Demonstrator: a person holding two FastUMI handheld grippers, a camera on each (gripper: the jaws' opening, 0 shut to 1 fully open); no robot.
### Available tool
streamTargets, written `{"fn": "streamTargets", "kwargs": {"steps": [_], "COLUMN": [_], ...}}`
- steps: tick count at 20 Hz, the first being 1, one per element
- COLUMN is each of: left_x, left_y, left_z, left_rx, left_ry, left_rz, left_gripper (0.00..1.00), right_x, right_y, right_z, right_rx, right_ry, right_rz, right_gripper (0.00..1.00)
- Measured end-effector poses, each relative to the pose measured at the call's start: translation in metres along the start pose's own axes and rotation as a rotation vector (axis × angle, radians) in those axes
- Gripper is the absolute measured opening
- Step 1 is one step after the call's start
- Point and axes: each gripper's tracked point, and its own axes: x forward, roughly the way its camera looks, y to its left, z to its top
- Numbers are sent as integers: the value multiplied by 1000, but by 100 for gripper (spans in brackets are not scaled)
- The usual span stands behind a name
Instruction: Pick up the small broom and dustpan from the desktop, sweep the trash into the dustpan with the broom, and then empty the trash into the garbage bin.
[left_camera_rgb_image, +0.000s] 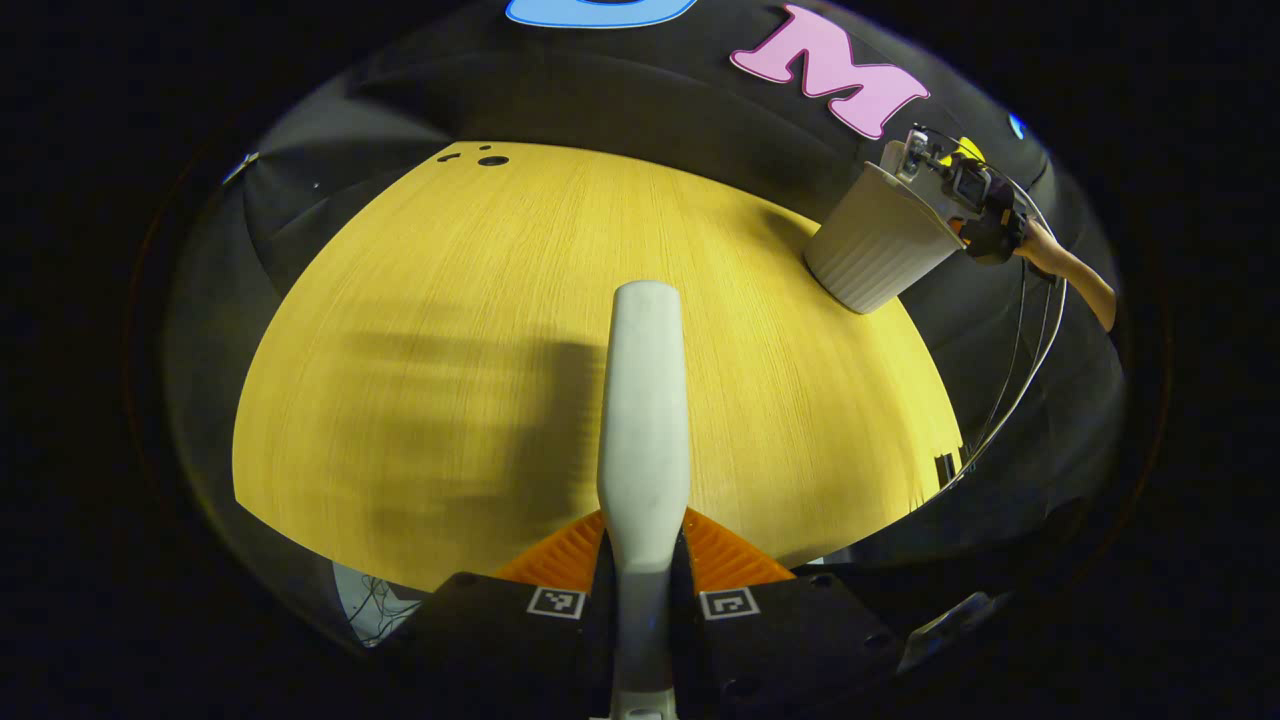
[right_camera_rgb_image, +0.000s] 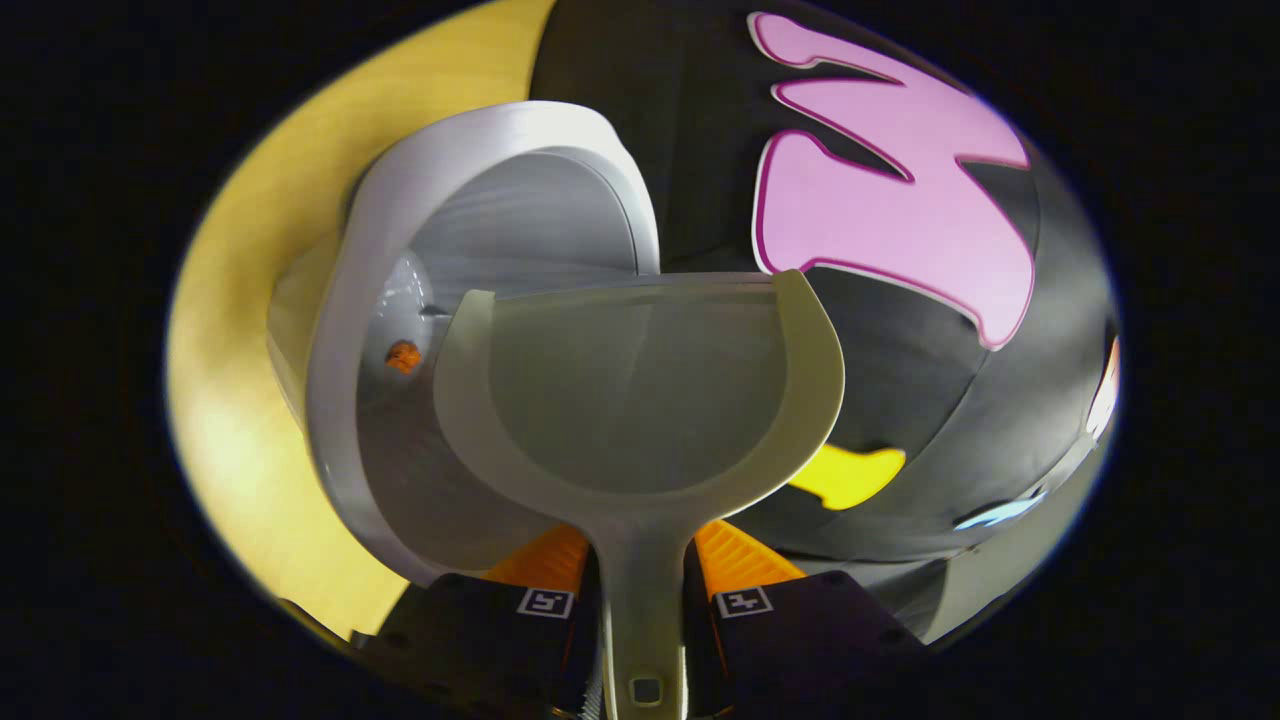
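Over bin (right_camera_rgb_image: 400, 300) — right tongs (right_camera_rgb_image: 645, 575) clamp dustpan (right_camera_rgb_image: 640, 400).

No readable text, brand or number. Square coded markers (left_camera_rgb_image: 555, 601) on each hand-held gripper's finger bases, flanking the held handle; patterns, not legible characters

broom (left_camera_rgb_image: 643, 420): pale handle held lengthwise above desktop | dustpan (right_camera_rgb_image: 640, 400): pale, translucent, tipped over bin mouth | garbage bin (right_camera_rgb_image: 480, 300): white, ribbed; orange scrap (right_camera_rgb_image: 403, 355) seen inside
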Motion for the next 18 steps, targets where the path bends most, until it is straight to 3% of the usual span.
{"fn": "streamTargets", "kwargs": {"steps": [2, 7, 11, 12, 18], "left_x": [-2, -12, -17, -18, -24], "left_y": [4, 6, 4, 2, -7], "left_z": [5, 31, 45, 48, 57], "left_rx": [4, 25, 39, 37, 25], "left_ry": [-2, -32, -74, -86, -177], "left_rz": [11, 38, 57, 56, 49], "left_gripper": [27, 27, 27, 27, 26], "right_x": [-1, 3, -2, 0, -1], "right_y": [5, 2, -5, -5, -12], "right_z": [-7, -12, -7, -3, 14], "right_rx": [168, 464, 712, 767, 974], "right_ry": [27, 39, 31, 16, -178], "right_rz": [84, 190, 242, 254, 262], "right_gripper": [34, 40, 37, 34, 41]}}
